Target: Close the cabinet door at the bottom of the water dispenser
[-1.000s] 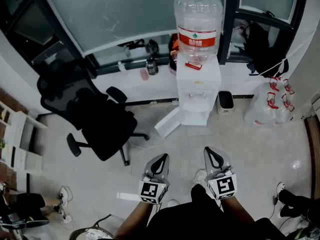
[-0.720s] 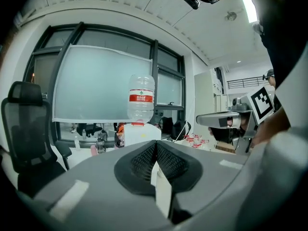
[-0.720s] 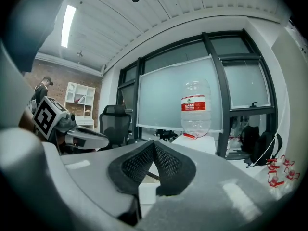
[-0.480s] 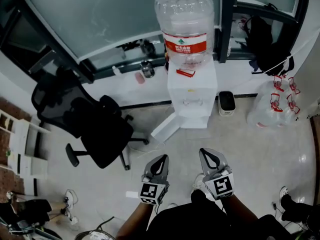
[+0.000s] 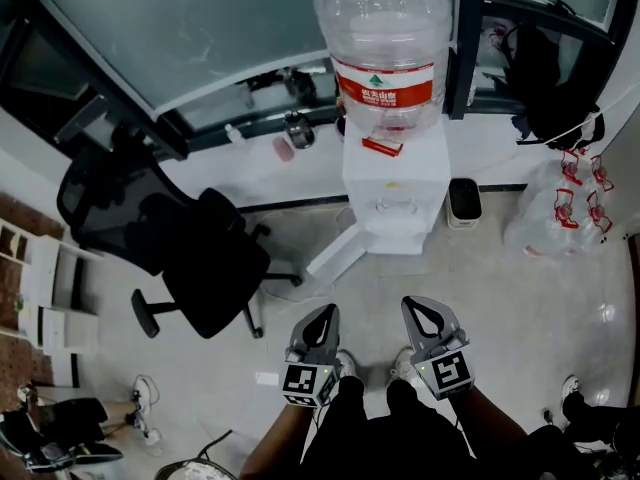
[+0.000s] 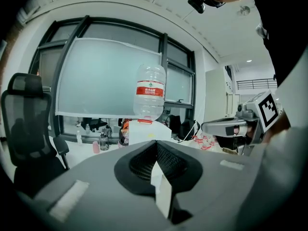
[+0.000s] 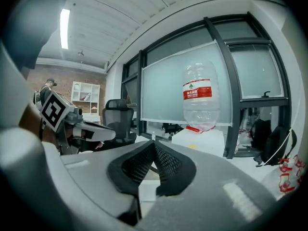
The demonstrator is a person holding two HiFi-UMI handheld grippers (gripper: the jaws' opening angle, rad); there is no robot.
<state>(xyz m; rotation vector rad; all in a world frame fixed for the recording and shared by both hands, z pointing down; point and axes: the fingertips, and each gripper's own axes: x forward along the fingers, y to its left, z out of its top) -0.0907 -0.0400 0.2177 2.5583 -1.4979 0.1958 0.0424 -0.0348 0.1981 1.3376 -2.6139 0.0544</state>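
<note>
**Dispenser corner, cabinet door open: contents, left to right**

- Shelf [image 5: 38,286]: white, open compartments, at the left edge. Contents too small to tell.
- Chair [image 5: 195,258]: black mesh office chair on castors, on the floor left of the dispenser.
- Tabletop [image 5: 250,176]: white, running under the frosted window. It carries a pink cup [image 5: 281,148] and a dark jar [image 5: 297,132] just beside it.
- Door [image 5: 335,255]: white cabinet door at the dispenser's foot. It stands open, swung out to the left toward the chair, and is well apart from both grippers.
- Left gripper [image 5: 323,316]: grey, held low over the floor. Its fingers are pressed together with nothing between them. The cube bears black-and-white square markers.
- Dispenser [image 5: 396,200]: white, against the tabletop. A small red tag lies on its top, and its front has a yellow spot. No print is legible.
- Bottle [image 5: 385,38]: clear, inverted on the dispenser, apparently empty. Its red label band has a green emblem and white characters too small to read.
- Right gripper [image 5: 419,309]: grey, level with the left one and near it. Its fingers are closed tip to tip and hold nothing. The cube is marked like the other.
- Bin [image 5: 463,204]: small and dark, on the floor just right of the dispenser.
- Spare bottles [image 5: 560,213]: clear with red caps, grouped at the right wall.
- Backpack [image 5: 548,93]: black, above the spare bottles.
</note>
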